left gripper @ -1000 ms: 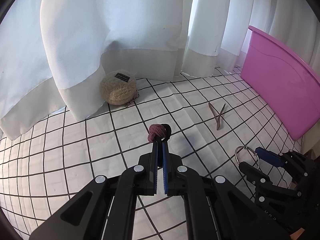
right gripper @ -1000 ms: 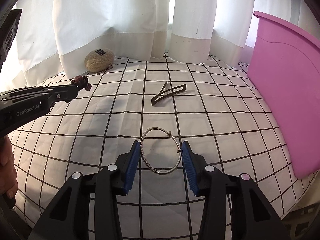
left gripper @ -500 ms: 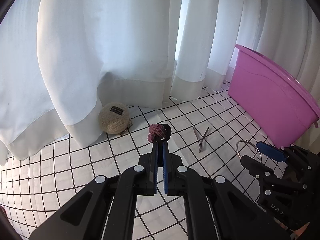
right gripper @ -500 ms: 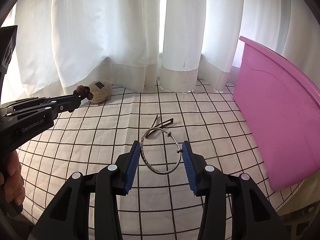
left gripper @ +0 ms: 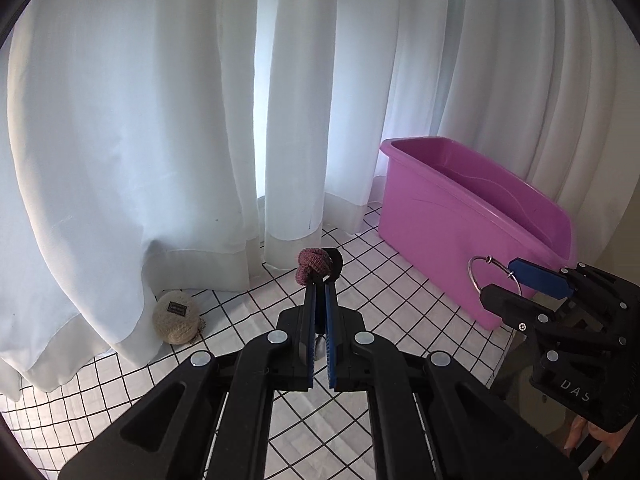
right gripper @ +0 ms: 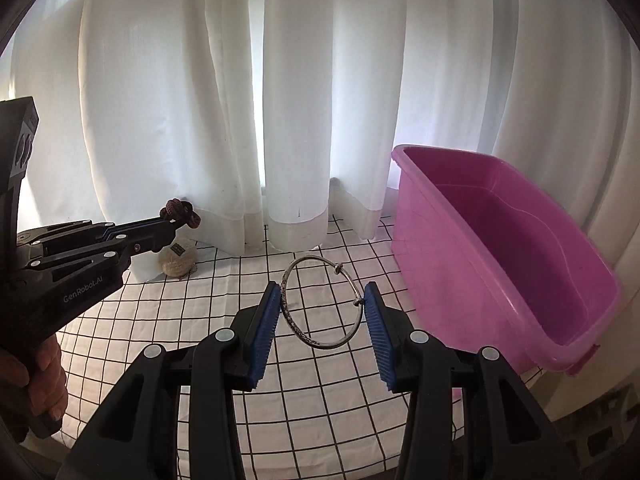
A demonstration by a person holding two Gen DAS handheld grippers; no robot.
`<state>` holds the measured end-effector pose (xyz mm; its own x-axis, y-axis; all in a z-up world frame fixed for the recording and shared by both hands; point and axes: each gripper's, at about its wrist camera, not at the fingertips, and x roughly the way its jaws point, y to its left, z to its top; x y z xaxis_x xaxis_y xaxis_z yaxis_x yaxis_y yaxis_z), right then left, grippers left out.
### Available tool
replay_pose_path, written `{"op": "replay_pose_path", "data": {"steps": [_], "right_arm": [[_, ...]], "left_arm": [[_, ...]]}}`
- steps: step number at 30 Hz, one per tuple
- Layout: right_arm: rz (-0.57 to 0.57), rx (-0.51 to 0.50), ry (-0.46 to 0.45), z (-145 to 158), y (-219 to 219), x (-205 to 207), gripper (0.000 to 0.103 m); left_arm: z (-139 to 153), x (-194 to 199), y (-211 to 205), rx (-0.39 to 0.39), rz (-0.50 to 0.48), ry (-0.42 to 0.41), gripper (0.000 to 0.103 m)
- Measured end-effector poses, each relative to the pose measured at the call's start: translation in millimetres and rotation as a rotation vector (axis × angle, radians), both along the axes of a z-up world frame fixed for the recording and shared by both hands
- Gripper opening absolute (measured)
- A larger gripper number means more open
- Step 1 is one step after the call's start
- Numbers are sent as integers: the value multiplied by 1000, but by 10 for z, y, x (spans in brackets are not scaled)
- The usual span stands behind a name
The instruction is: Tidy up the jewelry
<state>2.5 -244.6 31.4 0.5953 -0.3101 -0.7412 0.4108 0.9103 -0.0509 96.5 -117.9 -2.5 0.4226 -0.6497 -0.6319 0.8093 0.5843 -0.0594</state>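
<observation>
Left gripper [left gripper: 320,280] is pinching a knotted maroon fabric hair tie [left gripper: 314,265] at its tips, clenched tight. Right gripper [right gripper: 324,304] is clamping a thin silver bangle [right gripper: 320,306] between blue pads, above the black-gridded white cloth [right gripper: 320,376], beside the open pink plastic tub [right gripper: 500,248].

Both wrist views look down-forward, high above checked cloth [left gripper: 372,280]; share pink tub [right gripper: 500,240], curtains [left gripper: 160,120]

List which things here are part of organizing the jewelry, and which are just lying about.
Part of the job:
- silver bangle, clamped in the right gripper
- knotted maroon hair tie, pinched in the left gripper
- purple bin

Lying about:
- beige woven pouch
- white curtains
- grid-patterned cloth
</observation>
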Motion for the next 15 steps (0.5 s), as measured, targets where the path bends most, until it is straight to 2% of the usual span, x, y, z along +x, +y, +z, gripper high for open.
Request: {"op": "replay_pose_path", "data": {"steps": [7,15], "right_arm": [[-57,-29,-36,307,-567,-274,42],[-97,-17,-47,492,-1539,-581,42]], "left_arm": [[277,-249,-669,-33,-88,-34,5],[424,-469,-1695,-16,-132,-51,5]]}}
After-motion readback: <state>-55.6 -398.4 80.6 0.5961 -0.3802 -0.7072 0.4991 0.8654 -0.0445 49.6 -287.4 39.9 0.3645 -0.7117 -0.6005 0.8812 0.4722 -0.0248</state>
